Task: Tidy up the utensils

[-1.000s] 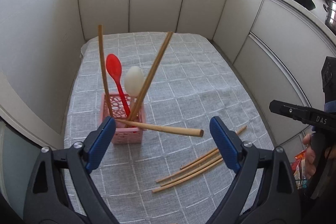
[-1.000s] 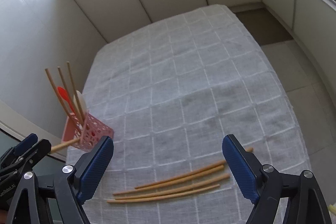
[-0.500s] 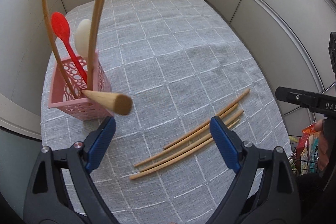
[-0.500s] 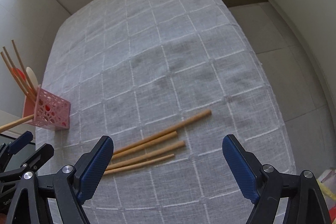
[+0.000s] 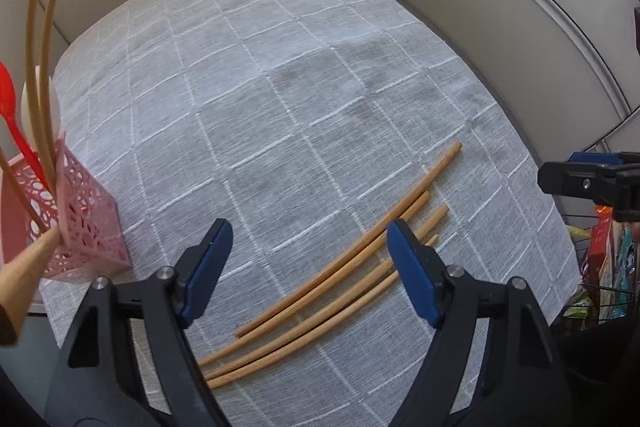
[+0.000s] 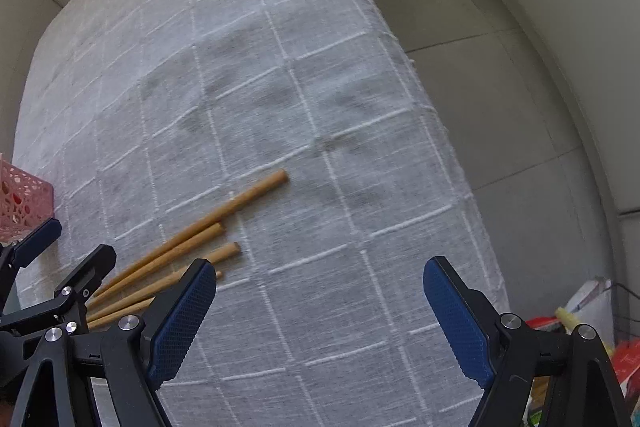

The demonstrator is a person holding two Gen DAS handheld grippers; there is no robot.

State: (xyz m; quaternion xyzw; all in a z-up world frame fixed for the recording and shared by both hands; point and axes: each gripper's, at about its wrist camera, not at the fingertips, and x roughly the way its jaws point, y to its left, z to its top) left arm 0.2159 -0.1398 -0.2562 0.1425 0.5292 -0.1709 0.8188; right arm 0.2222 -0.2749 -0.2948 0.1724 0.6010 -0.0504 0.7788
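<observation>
Tabletop (image 5: 304, 75) under grey checked cloth, largest thing in view. Left hand-held gripper (image 5: 310, 267) poised above near edge, tilted down, jaws spread wide, grasping nothing; four wooden chopsticks (image 5: 344, 267) lie loose on cloth between and below its fingers. Right hand-held gripper (image 6: 320, 319) hovers to right, also released, jaws wide, nothing between. Pink perforated basket (image 5: 86, 223) stands at left edge of cloth, holding more chopsticks, red spoon (image 5: 16, 123), white spoon (image 5: 40, 107).
</observation>
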